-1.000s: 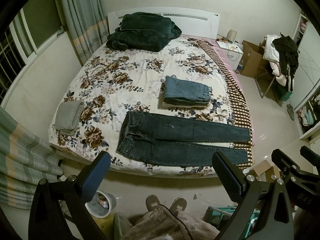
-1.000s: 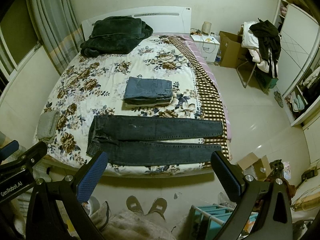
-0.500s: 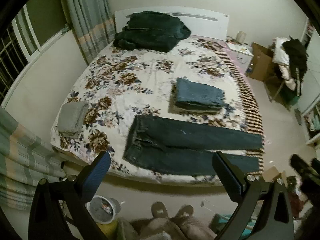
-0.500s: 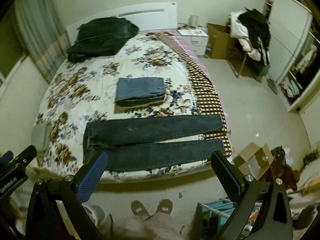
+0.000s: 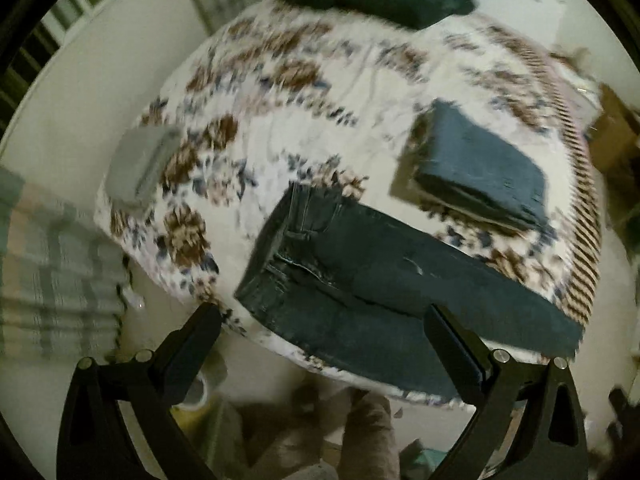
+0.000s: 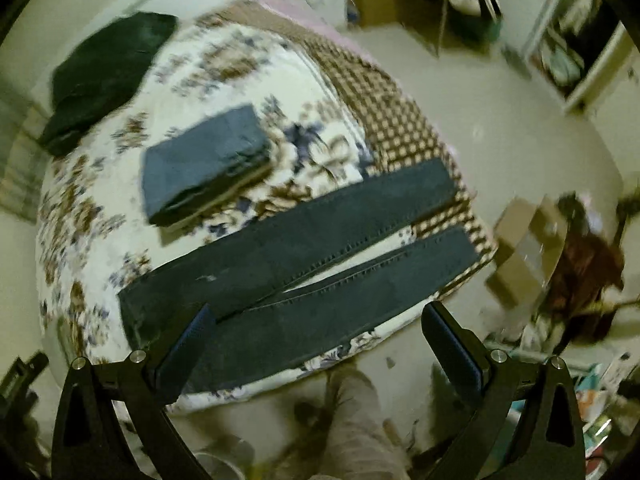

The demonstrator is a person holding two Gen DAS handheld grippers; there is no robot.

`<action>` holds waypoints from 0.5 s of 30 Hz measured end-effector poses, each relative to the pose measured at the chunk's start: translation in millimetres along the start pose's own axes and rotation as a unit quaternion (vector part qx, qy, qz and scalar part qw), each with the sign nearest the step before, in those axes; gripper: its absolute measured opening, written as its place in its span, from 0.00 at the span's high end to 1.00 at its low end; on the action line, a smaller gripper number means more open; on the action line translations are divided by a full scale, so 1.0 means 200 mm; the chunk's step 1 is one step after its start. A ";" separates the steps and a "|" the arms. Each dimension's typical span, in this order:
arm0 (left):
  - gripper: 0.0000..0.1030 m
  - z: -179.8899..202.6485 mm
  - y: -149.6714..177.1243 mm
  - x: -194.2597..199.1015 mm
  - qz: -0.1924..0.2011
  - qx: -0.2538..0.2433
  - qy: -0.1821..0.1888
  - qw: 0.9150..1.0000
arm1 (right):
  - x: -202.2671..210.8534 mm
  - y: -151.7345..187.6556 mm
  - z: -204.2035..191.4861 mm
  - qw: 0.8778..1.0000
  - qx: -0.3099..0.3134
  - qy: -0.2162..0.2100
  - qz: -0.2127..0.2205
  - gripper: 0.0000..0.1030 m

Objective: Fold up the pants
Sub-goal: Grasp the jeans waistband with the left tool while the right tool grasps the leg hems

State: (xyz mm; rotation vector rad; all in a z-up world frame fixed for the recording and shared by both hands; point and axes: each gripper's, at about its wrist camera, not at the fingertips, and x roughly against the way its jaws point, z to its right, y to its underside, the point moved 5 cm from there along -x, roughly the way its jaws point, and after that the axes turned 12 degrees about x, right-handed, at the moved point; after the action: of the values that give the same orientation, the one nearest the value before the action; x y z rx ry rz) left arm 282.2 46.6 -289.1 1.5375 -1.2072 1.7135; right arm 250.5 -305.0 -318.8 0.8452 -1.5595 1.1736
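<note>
Both claws, the left claw (image 5: pixel 320 344) and the right claw (image 6: pixel 318 344), are spread wide and hold nothing. Just past them the dark, stiff pants (image 6: pixel 288 276) lie flat along the bed (image 5: pixel 272 128) edge. A one-layer grab could slip. Farther off sits a neat folded pile (image 5: pixel 484 176).

Left tongs (image 5: pixel 320 344) spread wide, empty, above near edge of bed (image 5: pixel 280 128). Dark jeans (image 5: pixel 360 280) flat, unfolded, waistband left. Folded blue stack (image 5: pixel 480 172) beyond; grey folded item (image 5: pixel 140 164) far left. Frame blurred.
</note>
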 end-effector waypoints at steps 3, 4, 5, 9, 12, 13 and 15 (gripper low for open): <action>0.00 0.08 -0.10 -0.31 -0.033 0.045 -0.025 0.998 | -0.42 -0.20 0.12 0.998 -0.039 -0.009 -0.041 0.00; 0.00 0.11 -0.13 -0.41 -0.046 0.060 -0.031 0.997 | -0.55 -0.25 0.17 0.997 -0.052 -0.010 -0.052 0.00; 0.00 0.13 -0.17 -0.52 -0.055 0.073 -0.034 0.995 | -0.66 -0.31 0.20 0.996 -0.061 -0.009 -0.060 0.00; 0.00 0.23 -0.27 -0.91 -0.086 0.102 -0.056 0.990 | -1.15 -0.50 0.38 0.991 -0.102 0.004 -0.089 0.00; 0.00 0.29 -0.31 -1.19 -0.107 0.121 -0.067 0.985 | -1.49 -0.57 0.48 0.985 -0.126 0.019 -0.116 0.00; 0.00 0.30 -0.33 -1.27 -0.115 0.128 -0.068 0.983 | -1.60 -0.60 0.51 0.982 -0.136 0.022 -0.127 0.00; 0.00 0.31 -0.34 -1.44 -0.135 0.145 -0.076 0.977 | -1.83 -0.64 0.56 0.975 -0.162 0.019 -0.149 0.00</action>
State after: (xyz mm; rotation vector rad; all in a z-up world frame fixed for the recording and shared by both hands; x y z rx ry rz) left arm 430.6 72.1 -551.4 1.9377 -0.7930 1.6673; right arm 440.4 -457.8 -639.5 0.7982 -1.4798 0.6921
